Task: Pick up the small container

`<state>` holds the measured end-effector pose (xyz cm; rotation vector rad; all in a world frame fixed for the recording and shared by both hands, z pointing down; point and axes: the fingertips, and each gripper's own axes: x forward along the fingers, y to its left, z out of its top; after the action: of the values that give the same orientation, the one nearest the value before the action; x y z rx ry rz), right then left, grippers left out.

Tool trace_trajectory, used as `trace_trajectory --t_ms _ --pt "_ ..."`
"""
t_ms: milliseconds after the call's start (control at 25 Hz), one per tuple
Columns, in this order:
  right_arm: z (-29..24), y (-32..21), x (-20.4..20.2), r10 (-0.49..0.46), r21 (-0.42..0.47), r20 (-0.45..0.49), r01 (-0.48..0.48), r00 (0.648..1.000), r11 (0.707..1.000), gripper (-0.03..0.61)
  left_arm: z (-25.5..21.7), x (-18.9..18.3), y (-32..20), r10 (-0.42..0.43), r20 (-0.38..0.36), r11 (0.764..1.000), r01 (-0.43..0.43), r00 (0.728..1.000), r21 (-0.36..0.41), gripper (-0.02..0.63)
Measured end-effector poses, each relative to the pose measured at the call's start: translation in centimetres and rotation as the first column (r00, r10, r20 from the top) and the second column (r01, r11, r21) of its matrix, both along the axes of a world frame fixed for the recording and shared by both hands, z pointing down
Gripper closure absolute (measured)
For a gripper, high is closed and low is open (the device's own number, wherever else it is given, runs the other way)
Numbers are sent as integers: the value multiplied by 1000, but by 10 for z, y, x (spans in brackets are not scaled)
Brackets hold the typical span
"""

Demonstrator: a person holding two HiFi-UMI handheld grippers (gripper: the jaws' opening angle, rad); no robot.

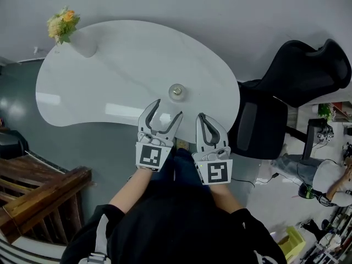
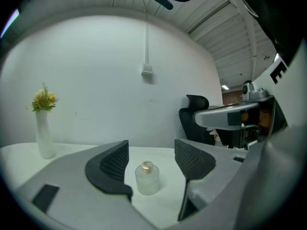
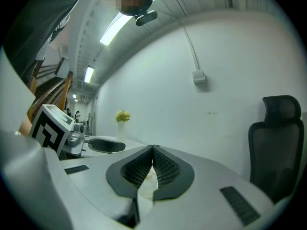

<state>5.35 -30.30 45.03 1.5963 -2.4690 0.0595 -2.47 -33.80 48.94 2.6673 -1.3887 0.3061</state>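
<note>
Just above centre frame, the small container (image 1: 176,92) stands upright on the white table (image 1: 110,76), just ahead of the left gripper (image 1: 169,108), its fingers spread wide, touching nothing; the right gripper (image 1: 201,115) alongside keeps fingers pressed together.

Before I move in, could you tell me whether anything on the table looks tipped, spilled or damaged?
Nothing stands out. The small container stands upright on the white table, cap on, and the flower vase is upright at the far left end.
</note>
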Motion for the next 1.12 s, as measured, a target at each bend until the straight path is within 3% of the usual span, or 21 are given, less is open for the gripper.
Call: trace_trajectory --t_ms 560,1120 --pt "40 -21 3 -55 -65 -10 54 998 996 555 66 7 -26 0 36 998 2 999 -69 307" --pt "60 -38 3 -51 -83 -7 50 999 995 555 115 21 -53 60 94 996 -53 994 -75 270"
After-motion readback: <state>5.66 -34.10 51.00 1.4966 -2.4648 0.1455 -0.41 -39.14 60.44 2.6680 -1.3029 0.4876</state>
